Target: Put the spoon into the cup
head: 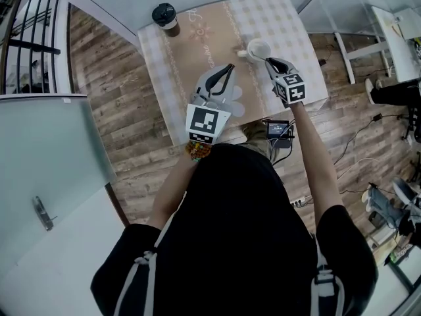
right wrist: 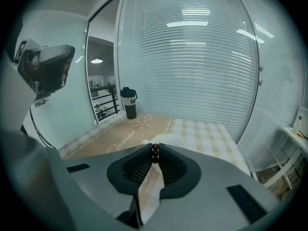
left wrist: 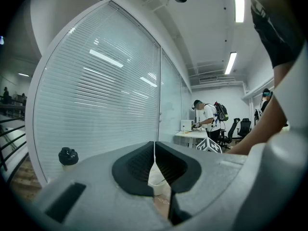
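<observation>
A white cup [head: 258,49] stands on the table's far right part. Just this side of it is my right gripper [head: 272,61], its tips touching or nearly touching the rim. In the right gripper view that gripper [right wrist: 155,154] is shut on the brown end of the spoon [right wrist: 155,151], with the cup [right wrist: 169,140] right behind the jaws. The rest of the spoon is hidden. My left gripper [head: 229,67] hangs over the table's middle, left of the cup, shut with nothing in it [left wrist: 154,147].
A dark tumbler with a black lid [head: 165,17] stands at the table's far left corner. A beige and checked cloth [head: 217,31] covers the table. Something pale [head: 235,104] lies under the left gripper. Glass walls with blinds stand behind the table.
</observation>
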A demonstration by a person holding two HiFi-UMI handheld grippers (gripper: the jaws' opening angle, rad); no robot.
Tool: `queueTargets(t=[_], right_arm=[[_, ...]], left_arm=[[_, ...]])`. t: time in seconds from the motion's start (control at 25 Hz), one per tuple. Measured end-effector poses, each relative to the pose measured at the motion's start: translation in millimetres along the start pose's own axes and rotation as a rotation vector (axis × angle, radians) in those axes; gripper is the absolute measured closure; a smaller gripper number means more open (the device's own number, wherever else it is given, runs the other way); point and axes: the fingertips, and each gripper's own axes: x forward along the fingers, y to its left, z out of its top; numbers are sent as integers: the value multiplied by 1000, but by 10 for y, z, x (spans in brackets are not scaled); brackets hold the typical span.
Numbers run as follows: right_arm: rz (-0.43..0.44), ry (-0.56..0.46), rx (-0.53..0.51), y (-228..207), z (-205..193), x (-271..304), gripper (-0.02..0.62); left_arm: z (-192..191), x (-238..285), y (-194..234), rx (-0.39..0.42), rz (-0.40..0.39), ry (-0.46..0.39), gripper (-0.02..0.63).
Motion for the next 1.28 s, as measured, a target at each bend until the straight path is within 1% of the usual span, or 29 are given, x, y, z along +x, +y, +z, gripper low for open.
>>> queueTargets(t=[0.2,0.48,0.68,0.8,0.96,1.04,1.16,1.28], right_arm=[[18,5,-5,57,-5,53,557],[37,38,-60,163,-46,132,557],[50,50,-58,170,-92,172,555],[61,81,-63,179,-145,201,555],[96,107,-97,297,-194,200,555],[106,122,-122,367,-231,175,518],[80,116,-133,393,-240,117,505],[61,94,-93,399,-222,45,505]], left_arm=[[-18,-4,8,2,1,3,583],[-42,-9,46,-3,7,7,583],[-65,-8,53,-4,5,12,583],[-91,-3,51,-6,0,18,583],[-113,-16,66,-5,-4,22,583],[-117,-34,70,-6,-6,24,583],[-121,-66,64,-4,-15,24,583],[-118,-93,65,-5,-26,22,583]])
